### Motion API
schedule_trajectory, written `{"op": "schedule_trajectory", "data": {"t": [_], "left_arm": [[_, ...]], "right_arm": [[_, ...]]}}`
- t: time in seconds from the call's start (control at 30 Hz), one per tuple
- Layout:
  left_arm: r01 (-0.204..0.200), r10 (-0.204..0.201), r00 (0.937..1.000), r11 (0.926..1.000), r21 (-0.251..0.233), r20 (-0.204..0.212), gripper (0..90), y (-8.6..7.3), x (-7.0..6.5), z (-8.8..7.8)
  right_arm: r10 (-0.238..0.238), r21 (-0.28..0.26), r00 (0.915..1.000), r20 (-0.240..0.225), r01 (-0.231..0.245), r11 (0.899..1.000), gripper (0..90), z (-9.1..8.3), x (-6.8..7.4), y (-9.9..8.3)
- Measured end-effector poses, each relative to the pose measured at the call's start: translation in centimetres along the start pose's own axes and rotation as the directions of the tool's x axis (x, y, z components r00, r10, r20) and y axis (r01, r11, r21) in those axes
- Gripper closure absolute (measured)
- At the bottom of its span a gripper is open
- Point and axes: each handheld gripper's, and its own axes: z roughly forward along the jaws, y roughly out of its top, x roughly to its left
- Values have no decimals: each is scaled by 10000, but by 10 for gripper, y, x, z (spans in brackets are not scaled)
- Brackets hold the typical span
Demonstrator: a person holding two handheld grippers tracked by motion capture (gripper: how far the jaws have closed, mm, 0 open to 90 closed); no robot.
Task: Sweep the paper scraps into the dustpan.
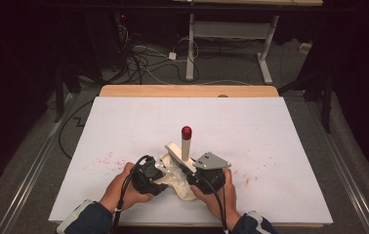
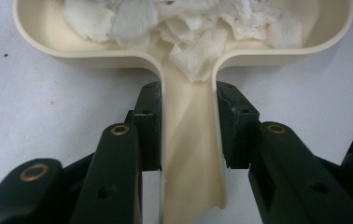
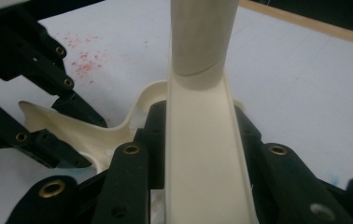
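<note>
No readable text, label, brand, number or sign is showing anywhere in the high view or in either of the gripper views.

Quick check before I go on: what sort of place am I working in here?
Probably a lab or test workshop, not a home: a white-covered wooden table in a dark room, loose cables on the grey floor, and a white metal-legged workbench behind.

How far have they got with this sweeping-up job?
Done: white paper scraps already lie in the cream dustpan. In hand: the left gripper is clamped on the dustpan's handle, and the right gripper grips the cream brush handle above the pan. Left: red specks remain scattered on the white table, and the pan looks not yet emptied.
</note>
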Motion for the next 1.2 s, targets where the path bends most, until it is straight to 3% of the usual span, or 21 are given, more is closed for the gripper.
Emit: {"op": "schedule_trajectory", "data": {"t": [0.13,0.4,0.7,0.9,1.2], "left_arm": [[34,-34,10000,10000,-21,6,636,0,0,0],[150,-150,9999,9999,-71,17,636,-2,2,0],[215,-215,9998,9997,-142,-35,636,-2,3,0],[366,-366,9993,9989,-280,9,637,-3,3,0],[556,-557,9984,9977,-392,-6,637,-4,6,-1]], "right_arm": [[200,-365,9998,-12,-201,9991,669,-9,-9,5],[432,-509,9991,-47,-434,9978,668,-18,-23,7],[251,-15,9996,98,-251,9997,668,-20,-38,-2],[21,450,9997,-232,-10,9990,668,-14,-32,-6],[-414,314,9962,-769,439,9985,668,-9,-15,-5]]}}
